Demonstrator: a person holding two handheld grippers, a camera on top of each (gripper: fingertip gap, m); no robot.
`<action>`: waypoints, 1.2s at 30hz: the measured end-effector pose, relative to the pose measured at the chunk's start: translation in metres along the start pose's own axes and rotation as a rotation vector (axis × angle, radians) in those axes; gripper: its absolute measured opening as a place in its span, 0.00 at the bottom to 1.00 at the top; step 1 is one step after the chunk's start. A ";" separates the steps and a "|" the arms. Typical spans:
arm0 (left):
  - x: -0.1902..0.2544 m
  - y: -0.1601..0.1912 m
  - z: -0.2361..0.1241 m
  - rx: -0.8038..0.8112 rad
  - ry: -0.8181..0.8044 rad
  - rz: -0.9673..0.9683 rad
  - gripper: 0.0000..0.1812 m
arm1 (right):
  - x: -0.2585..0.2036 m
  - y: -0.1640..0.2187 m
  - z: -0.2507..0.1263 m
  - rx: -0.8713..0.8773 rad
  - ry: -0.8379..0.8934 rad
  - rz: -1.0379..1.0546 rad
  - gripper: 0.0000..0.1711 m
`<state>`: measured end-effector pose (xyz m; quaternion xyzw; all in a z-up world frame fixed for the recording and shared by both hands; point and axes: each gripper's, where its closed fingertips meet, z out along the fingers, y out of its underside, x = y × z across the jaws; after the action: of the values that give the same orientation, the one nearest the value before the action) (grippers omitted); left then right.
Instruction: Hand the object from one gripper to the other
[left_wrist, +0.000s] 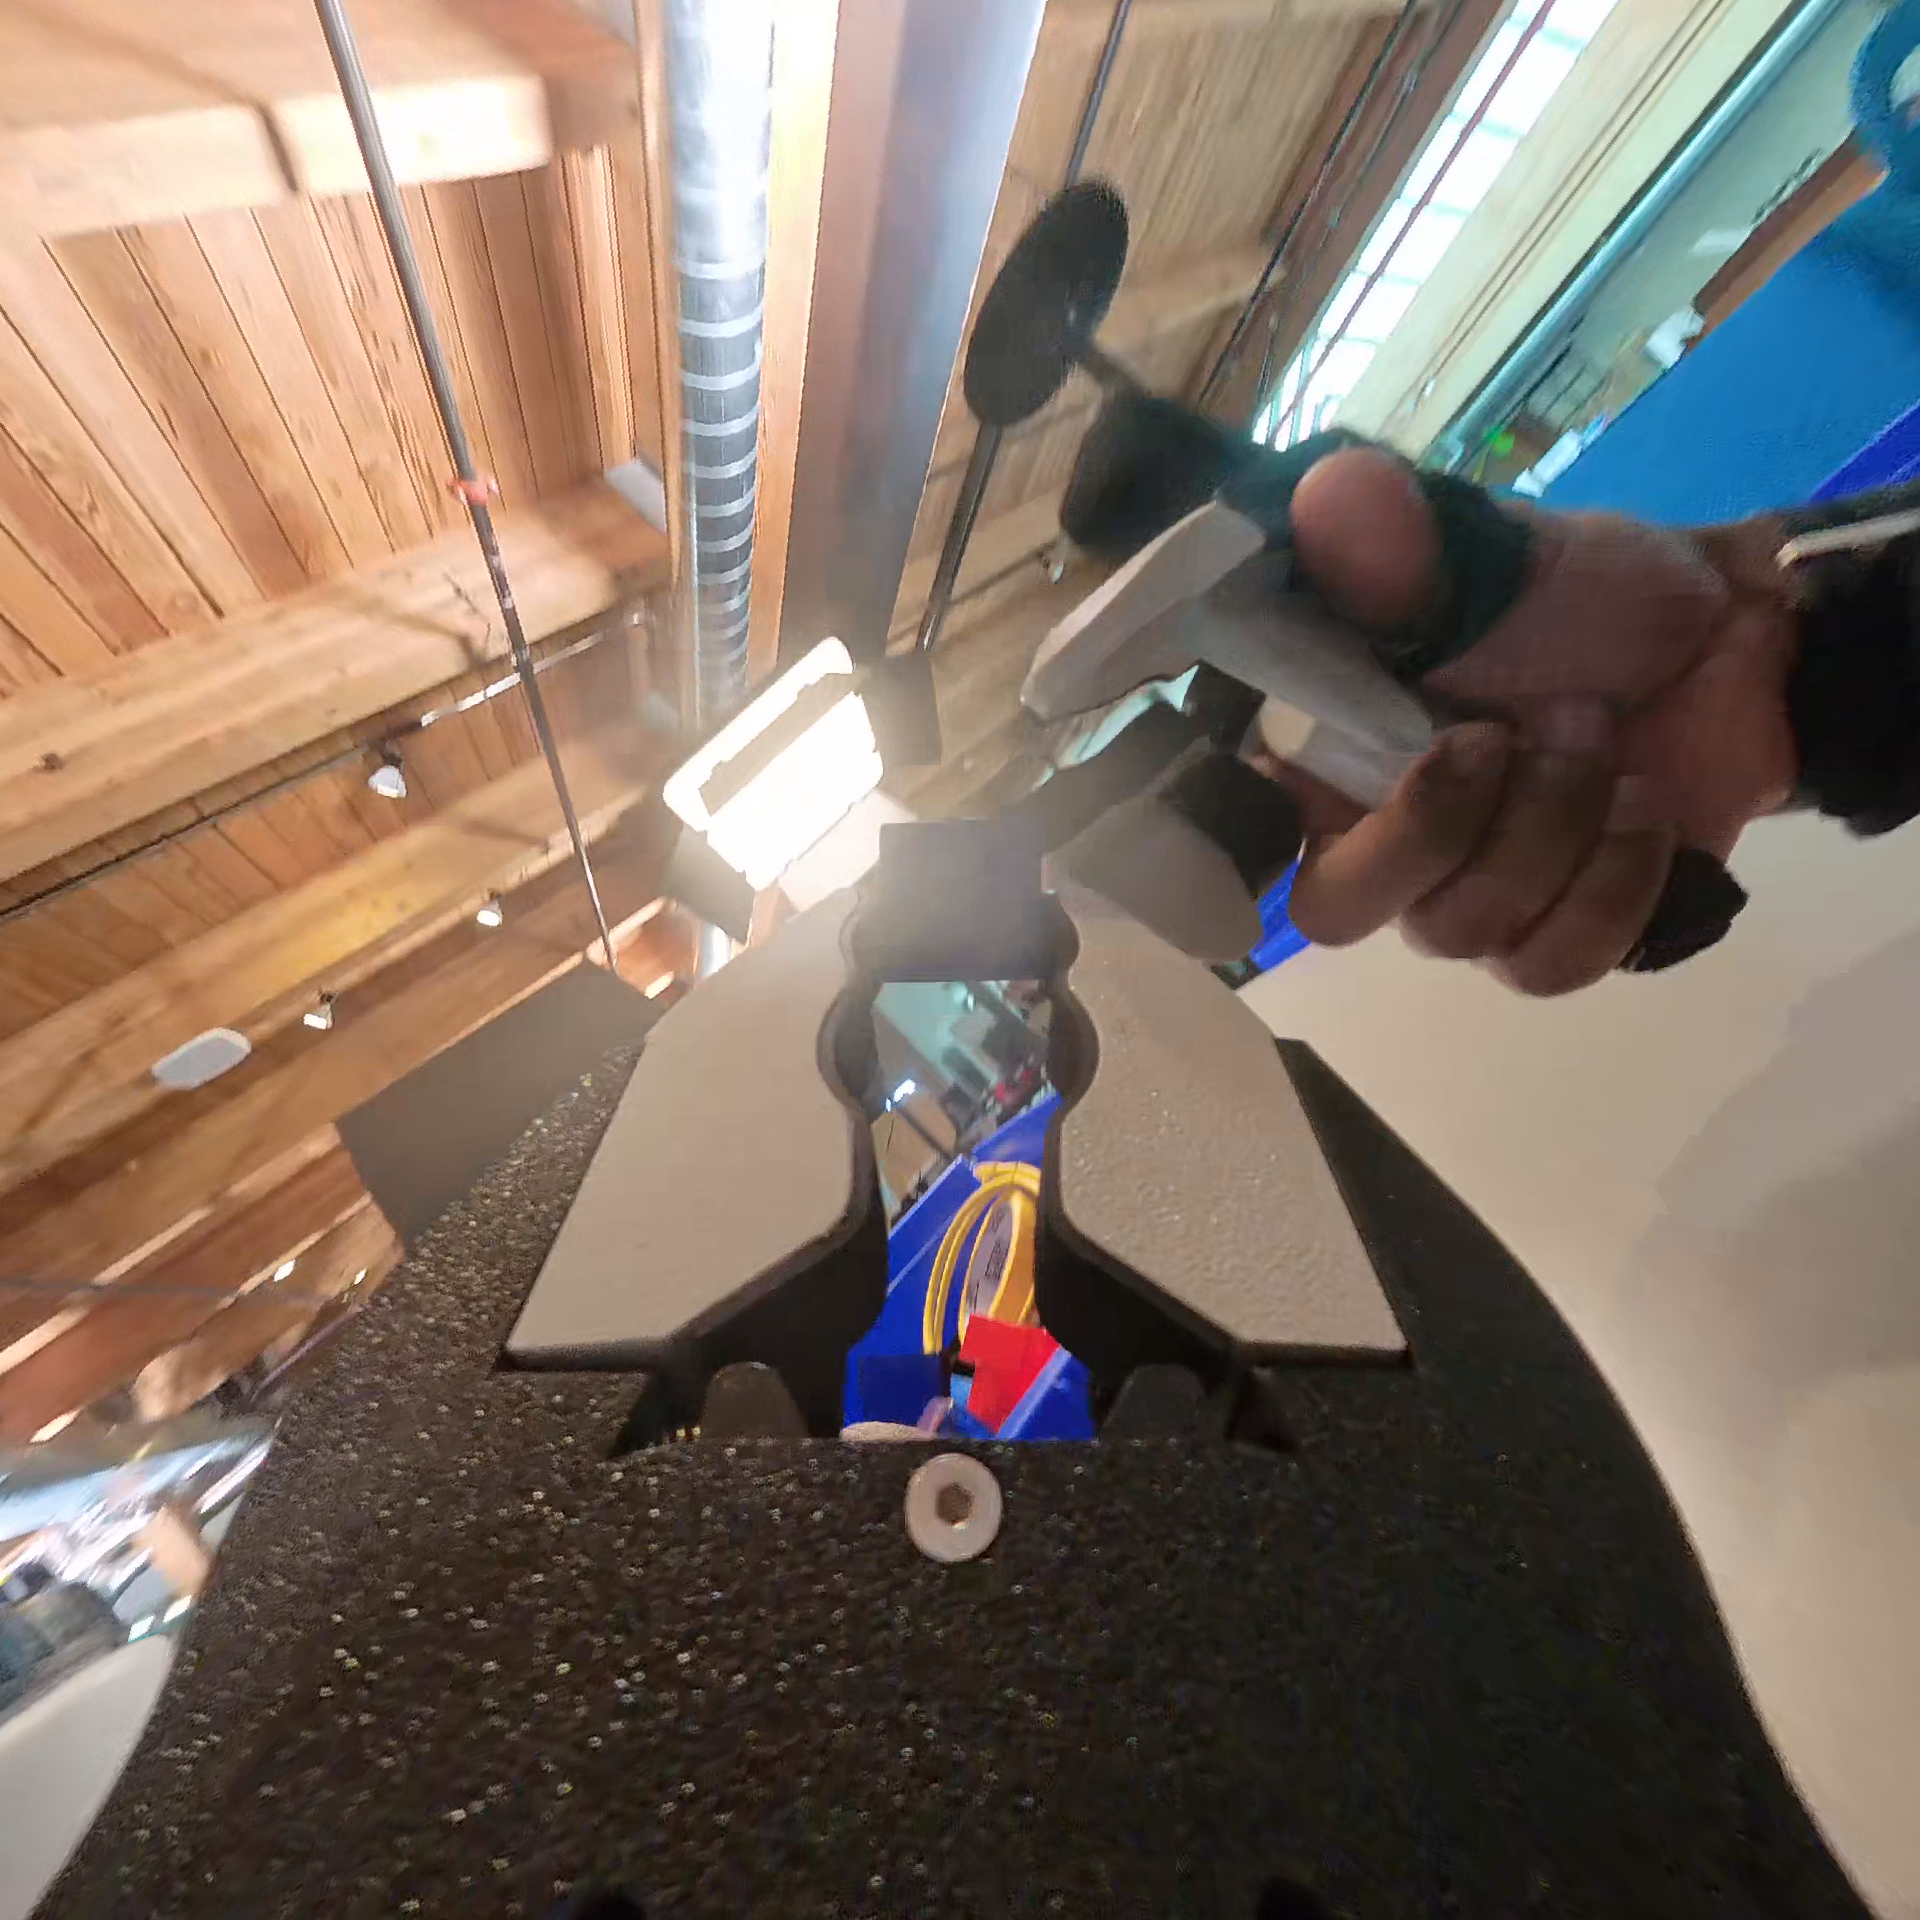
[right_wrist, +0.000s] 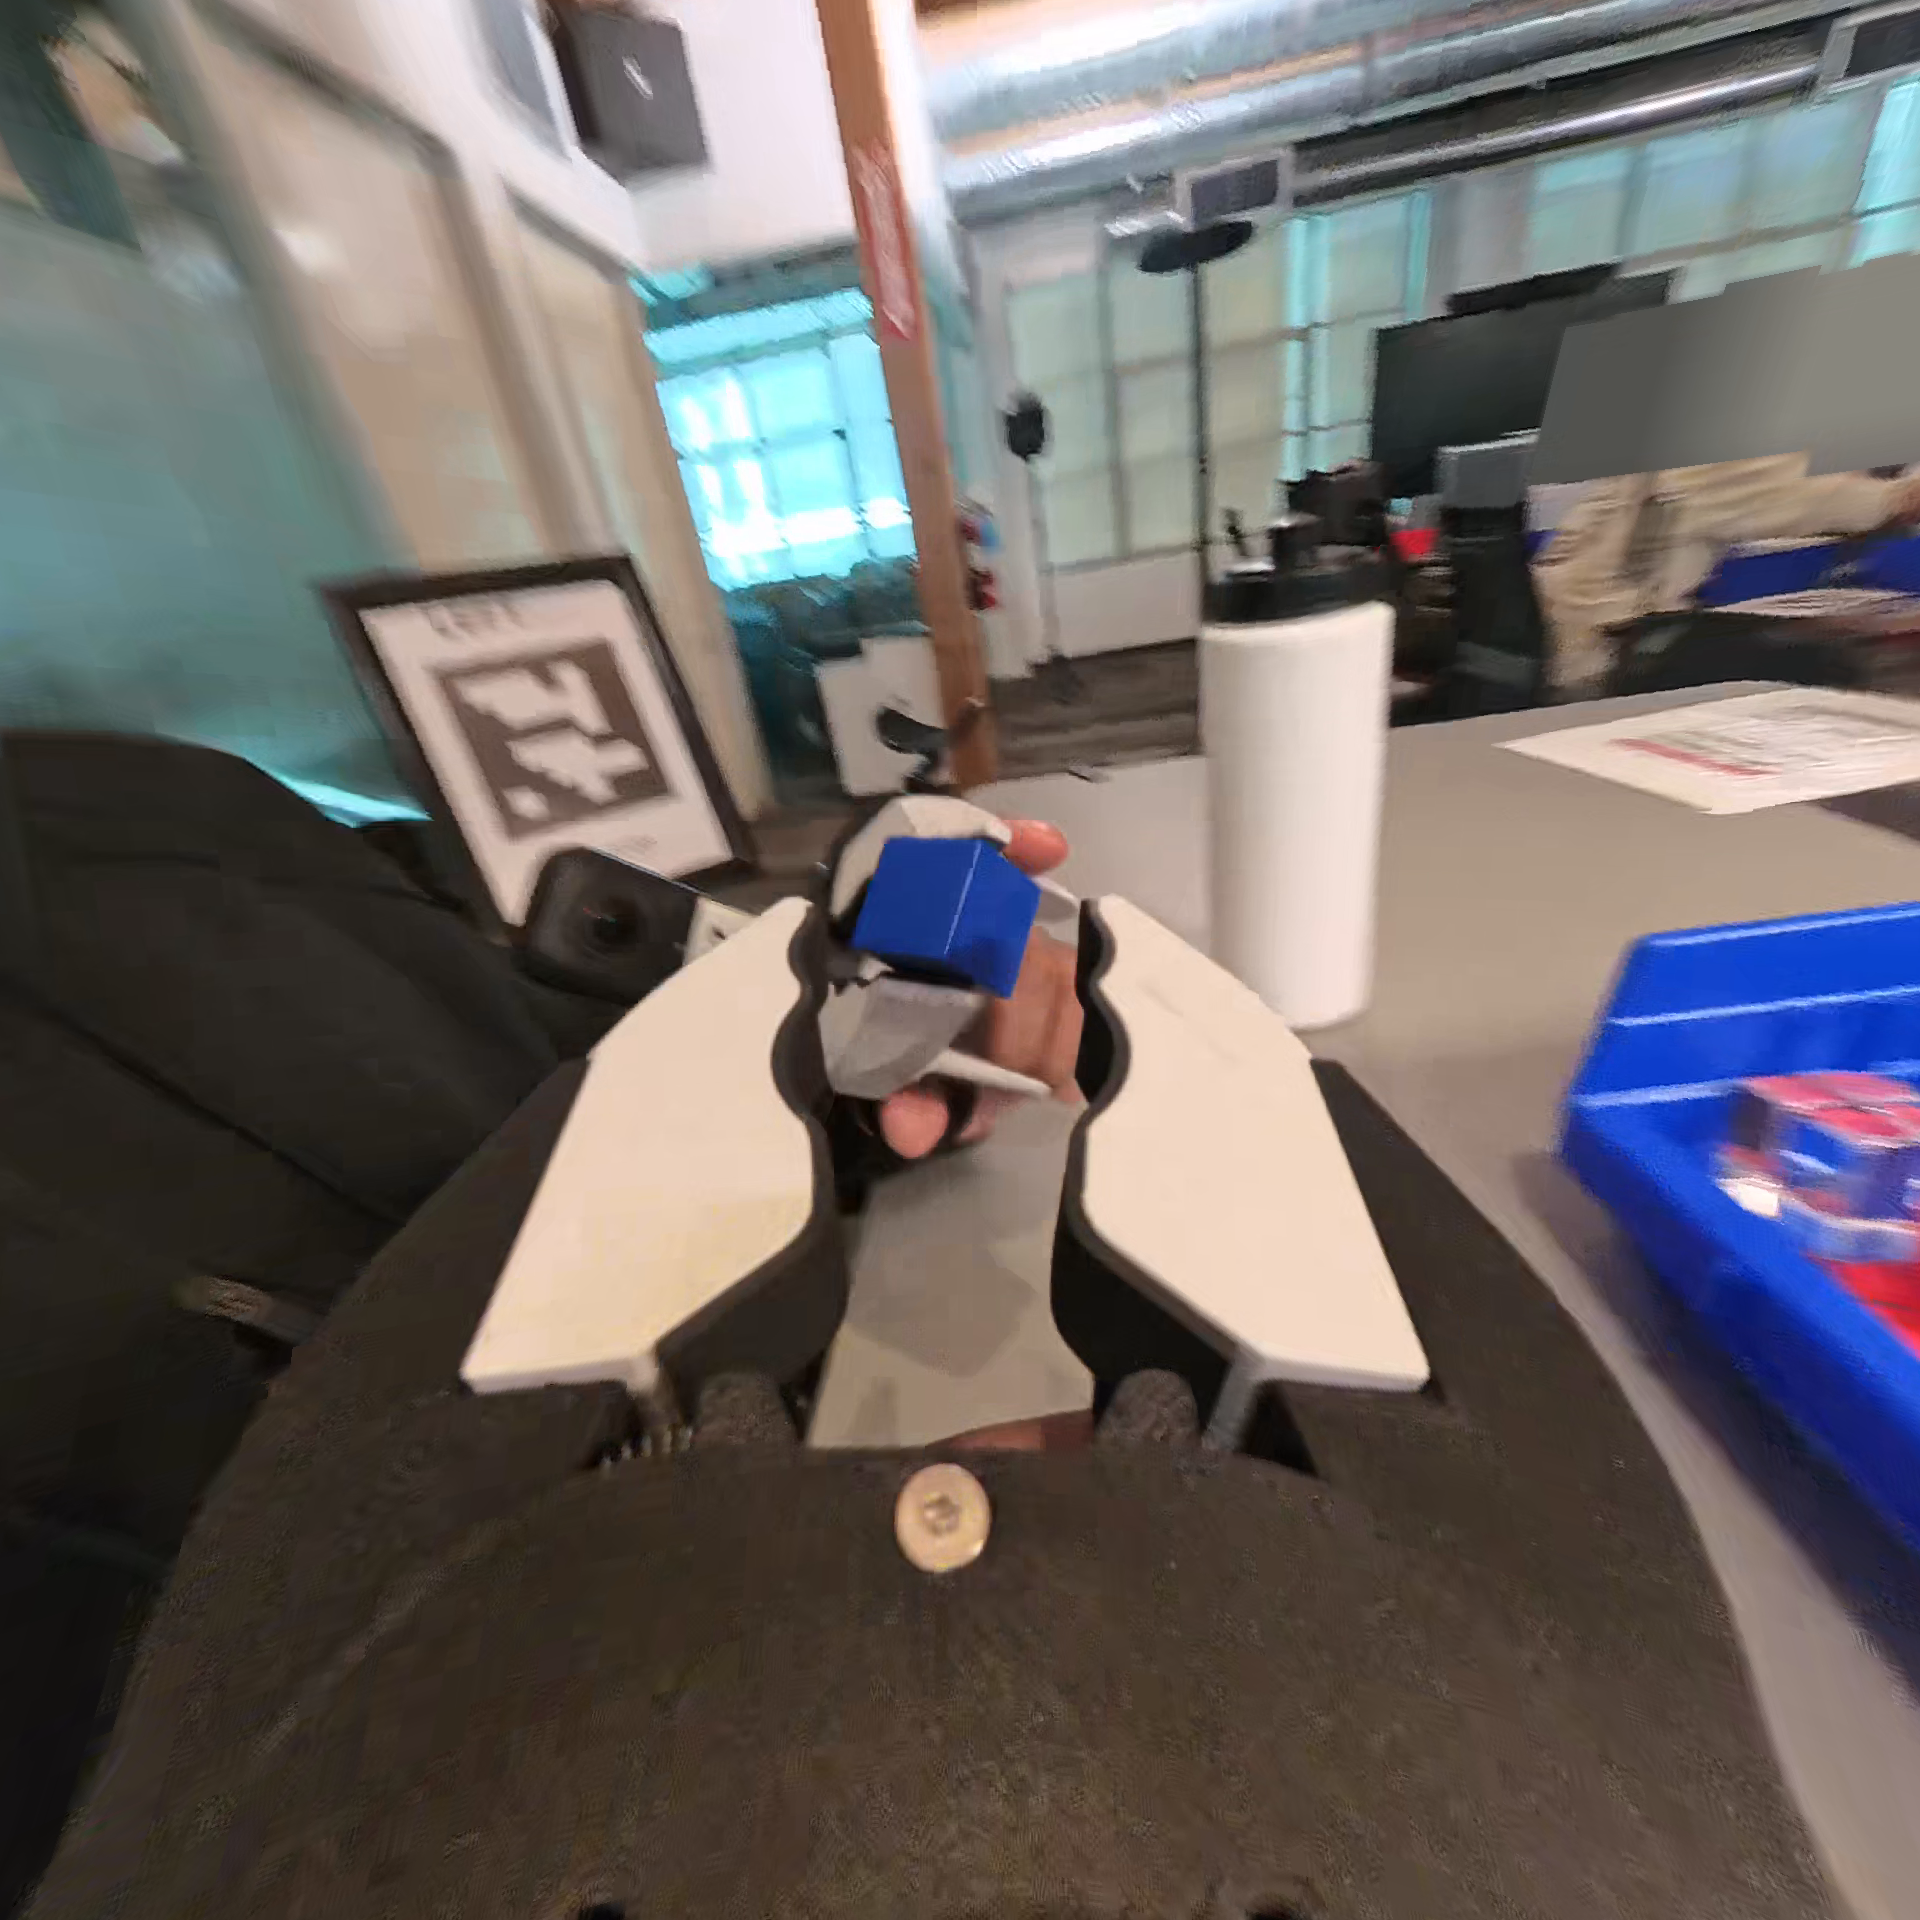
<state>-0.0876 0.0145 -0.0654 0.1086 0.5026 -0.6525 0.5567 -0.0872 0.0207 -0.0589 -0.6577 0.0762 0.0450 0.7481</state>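
Observation:
A blue block (right_wrist: 940, 920) is clamped at the tips of my left gripper (left_wrist: 956, 935), which points up toward the ceiling. In the left wrist view the block (left_wrist: 961, 894) looks dark against a bright lamp. In the right wrist view the left gripper (right_wrist: 883, 940) shows farther off, held by a hand, with its grey fingers (right_wrist: 883, 1039) above and below the block. My right gripper (right_wrist: 943, 914) is open; its fingertips stand on either side of the block without touching it. It also shows in the left wrist view (left_wrist: 1060, 758), held by a gloved hand at the right.
A blue bin (right_wrist: 1756, 1049) with red and blue pieces sits on the grey table (right_wrist: 1507, 935) at the right. A white bottle (right_wrist: 1294, 810) stands behind the grippers. A paper sheet (right_wrist: 1714, 748) lies farther back. A framed marker board (right_wrist: 540, 727) leans at the left. Left and right tips are no more than a few centimetres apart.

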 end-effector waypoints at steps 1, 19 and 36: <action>0.000 -0.006 -0.002 0.035 0.000 0.000 0.16 | -0.005 -0.004 0.000 0.027 -0.047 0.036 0.27; 0.018 0.003 0.005 -0.009 0.100 0.022 0.16 | -0.009 0.026 0.011 -0.097 -0.077 0.075 0.18; 0.008 0.049 0.009 -0.247 0.129 -0.477 0.29 | 0.054 0.014 -0.009 -0.311 0.661 -0.731 0.18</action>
<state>-0.0458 0.0089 -0.0932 -0.0403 0.6242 -0.6906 0.3631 -0.0366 0.0122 -0.0826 -0.7239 0.0660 -0.4188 0.5442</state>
